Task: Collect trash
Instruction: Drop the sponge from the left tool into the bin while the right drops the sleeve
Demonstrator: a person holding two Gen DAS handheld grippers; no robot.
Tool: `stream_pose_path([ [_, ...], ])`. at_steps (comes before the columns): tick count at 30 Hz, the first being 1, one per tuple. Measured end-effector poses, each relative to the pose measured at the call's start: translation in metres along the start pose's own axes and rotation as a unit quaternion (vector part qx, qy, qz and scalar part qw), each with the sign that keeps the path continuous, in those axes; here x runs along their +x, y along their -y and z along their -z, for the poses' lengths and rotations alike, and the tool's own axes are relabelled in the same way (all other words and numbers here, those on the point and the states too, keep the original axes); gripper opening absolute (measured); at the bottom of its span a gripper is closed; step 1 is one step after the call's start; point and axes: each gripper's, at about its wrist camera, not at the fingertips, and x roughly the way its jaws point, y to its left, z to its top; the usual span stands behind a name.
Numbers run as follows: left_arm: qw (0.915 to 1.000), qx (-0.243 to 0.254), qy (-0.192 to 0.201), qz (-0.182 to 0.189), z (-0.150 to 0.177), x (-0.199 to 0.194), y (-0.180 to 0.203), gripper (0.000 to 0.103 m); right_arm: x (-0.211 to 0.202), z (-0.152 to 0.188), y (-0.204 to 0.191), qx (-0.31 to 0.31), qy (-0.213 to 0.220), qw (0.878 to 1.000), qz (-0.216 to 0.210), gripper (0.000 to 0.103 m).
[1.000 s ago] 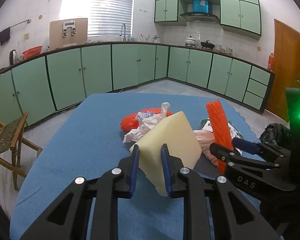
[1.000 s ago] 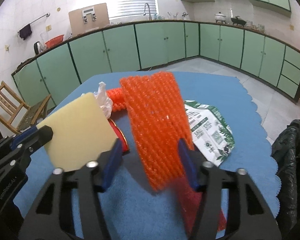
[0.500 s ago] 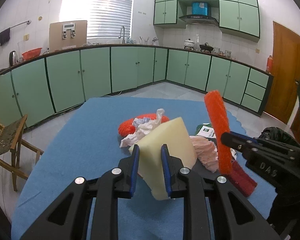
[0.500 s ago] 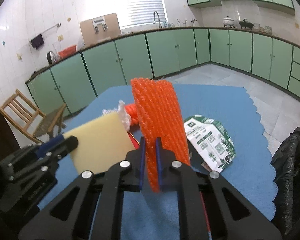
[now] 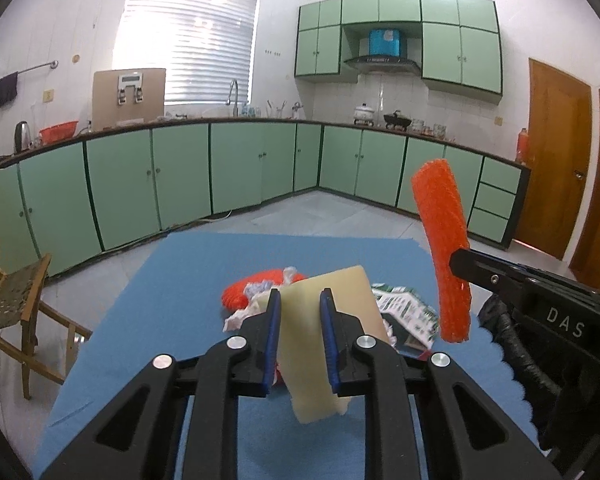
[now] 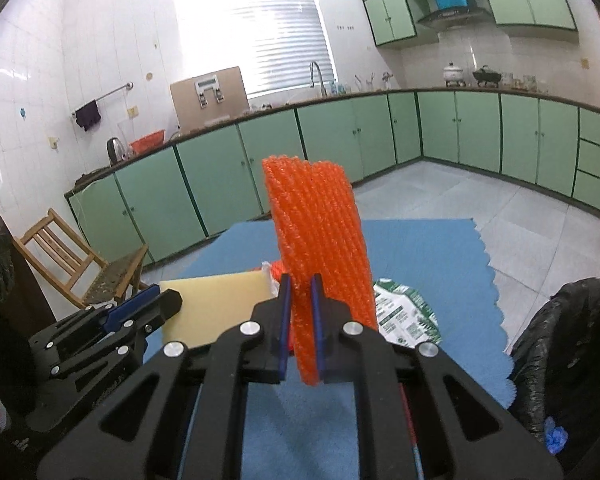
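Note:
My left gripper [image 5: 300, 332] is shut on a pale yellow foam piece [image 5: 324, 344] and holds it above the blue table [image 5: 172, 304]. My right gripper [image 6: 300, 316] is shut on an orange foam net [image 6: 320, 240] held upright above the table; the net also shows in the left wrist view [image 5: 444, 248]. On the table lie another orange net [image 5: 240, 292], crumpled white plastic [image 5: 240, 320] and a green-and-white packet [image 6: 404, 312]. A black trash bag [image 6: 560, 352] stands off the table's right edge.
A wooden chair [image 6: 80, 268] stands left of the table. Green kitchen cabinets [image 5: 228, 168] run along the far walls. A wooden door [image 5: 556, 184] is at the right. A thin red strip [image 6: 408, 412] lies on the cloth under my right gripper.
My right gripper has closed on the orange net and lifted it off the table. My left gripper has risen with the yellow foam. Both now sit higher above the table.

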Motion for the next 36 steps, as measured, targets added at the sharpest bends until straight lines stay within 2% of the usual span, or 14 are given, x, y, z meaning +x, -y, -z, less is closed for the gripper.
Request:
stream_pose_path([
  [4,0.9998,0.006,0.011,0.013,-0.006,-0.011,0.010,0.017,-0.021,-0.005,0.001,-0.003,0.015,1.000,0.007,0.009],
  [8,0.9994,0.015,0.006,0.031,-0.005,-0.014,0.024,0.016,-0.038,-0.002,0.006,-0.003,0.019,1.000,0.019,0.009],
  [11,0.9988,0.028,-0.014,0.038,0.008,-0.007,0.034,0.015,-0.042,0.009,0.013,0.004,0.008,1.000,0.029,0.009],
  [14,0.9973,0.029,-0.052,0.043,0.029,0.004,0.039,0.014,-0.042,0.023,0.018,0.010,-0.009,0.999,0.037,0.009],
  [17,0.9965,0.029,-0.064,0.045,0.040,0.003,0.042,0.014,-0.042,0.038,0.022,0.014,-0.025,0.999,0.045,0.009],
  [20,0.9962,0.034,-0.057,0.056,0.035,-0.001,0.048,0.014,-0.047,0.045,0.027,0.020,-0.029,0.998,0.053,0.009],
  [26,0.9954,0.036,-0.030,0.083,0.014,-0.009,0.067,0.014,-0.070,0.035,0.044,0.028,-0.004,0.997,0.071,0.009],
  [36,0.9880,0.052,0.001,0.145,-0.020,0.000,0.135,0.013,-0.122,0.025,0.102,0.046,0.024,0.990,0.133,0.009],
])
